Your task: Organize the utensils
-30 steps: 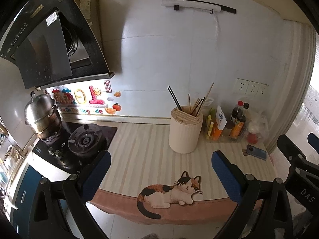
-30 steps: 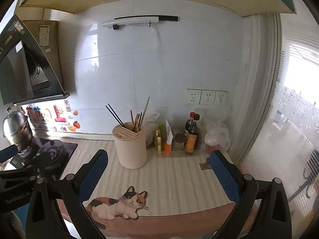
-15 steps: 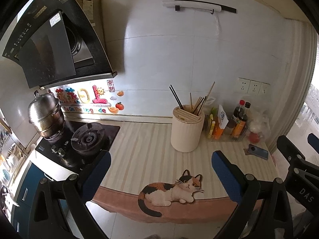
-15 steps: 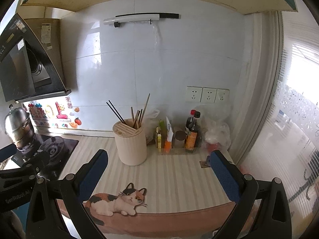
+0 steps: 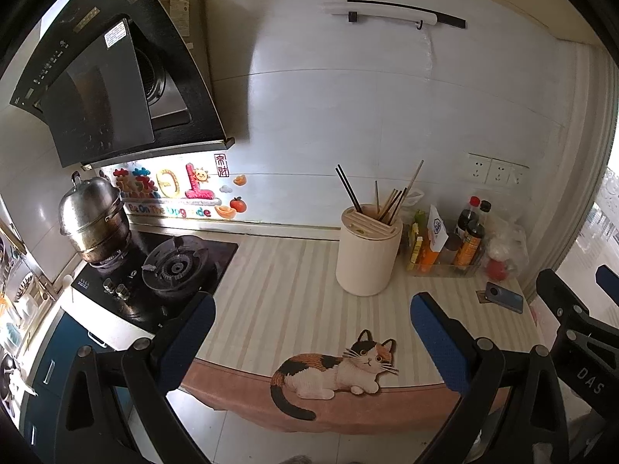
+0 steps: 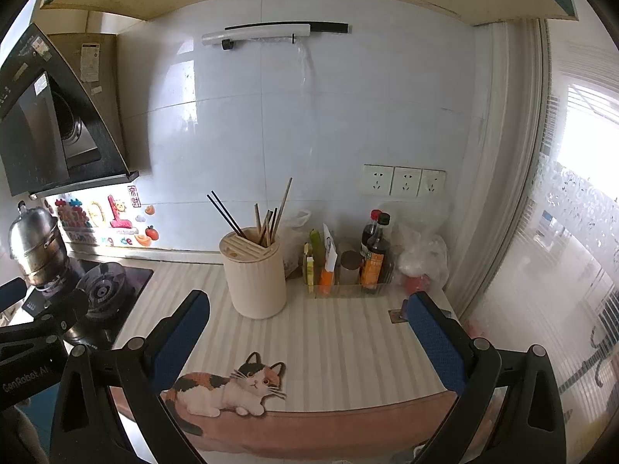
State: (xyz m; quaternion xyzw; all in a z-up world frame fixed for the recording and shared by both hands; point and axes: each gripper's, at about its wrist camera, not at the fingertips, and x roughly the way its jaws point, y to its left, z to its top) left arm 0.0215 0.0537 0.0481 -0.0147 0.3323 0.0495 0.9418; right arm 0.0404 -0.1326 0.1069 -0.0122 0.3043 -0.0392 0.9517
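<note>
Cream utensil holder (image 5: pixel 367 255) farther than before

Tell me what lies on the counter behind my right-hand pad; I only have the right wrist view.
Observer: A blue phone, lying flat on the counter, to the right of the condiment tray.
Operator: Is the left gripper holding anything? I see only one tip of it.
Observer: No. The left gripper has its jaws wide open with nothing between them, short of the chopstick holder.
Operator: Does the stove have knobs at the front? That gripper blocks my view.
Observer: Yes, two metal knobs sit on the front of the stove.
</note>
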